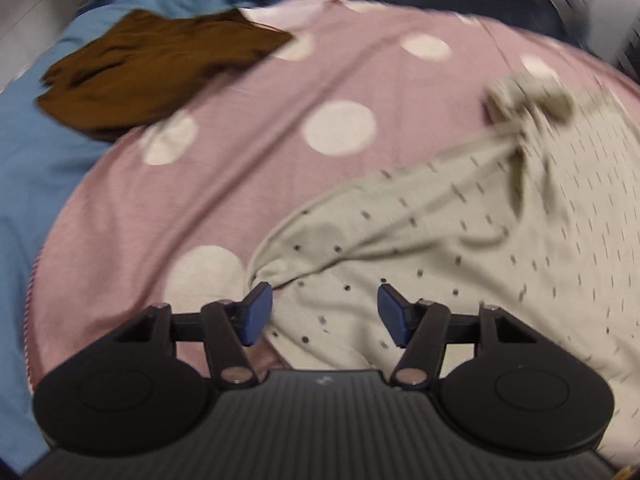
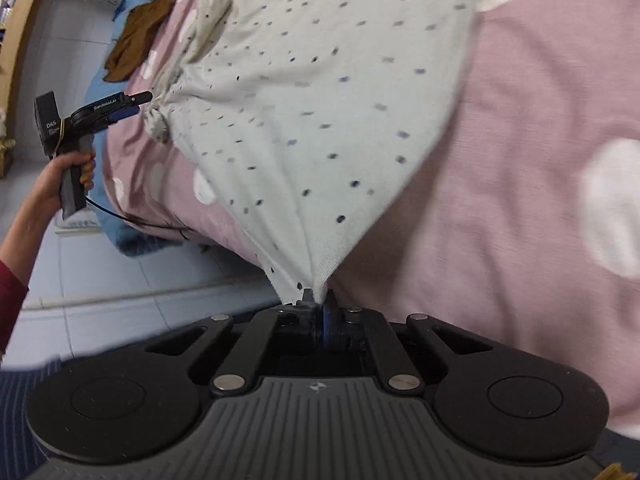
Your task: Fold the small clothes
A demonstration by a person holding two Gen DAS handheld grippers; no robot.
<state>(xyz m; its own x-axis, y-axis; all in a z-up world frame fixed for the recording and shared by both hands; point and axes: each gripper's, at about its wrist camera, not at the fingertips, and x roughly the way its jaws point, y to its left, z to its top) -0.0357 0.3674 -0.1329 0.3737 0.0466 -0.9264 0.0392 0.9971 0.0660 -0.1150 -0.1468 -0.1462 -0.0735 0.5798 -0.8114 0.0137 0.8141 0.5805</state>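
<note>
- The right gripper (image 2: 318,300) is clamping its jaws together on a bunched corner of the cream dotted garment (image 2: 320,100), low in the middle of the right wrist view, and the cloth is fanning upward from that pinch.
- The garment is lying spread across the pink bedspread (image 2: 540,160) with its big white dots, filling the upper middle of that frame.
- In the left wrist view the left gripper (image 1: 325,312) is hanging over the garment (image 1: 480,240) with its jaws apart; the blue pads (image 1: 256,312) are standing either side of loose cloth, and the left one looks to be just touching a gathered fold, though blur makes that hard to call.
- A knotted tie (image 1: 528,100) on the garment is showing at the right of that frame.
- A brown garment (image 1: 152,76) is lying at the upper left, partly on the bedspread and partly on a blue cloth (image 1: 40,184).
- At the left edge of the right wrist view, a hand (image 2: 60,176) in a red sleeve (image 2: 10,300) is gripping the left gripper's handle above a pale tiled floor (image 2: 120,288).
</note>
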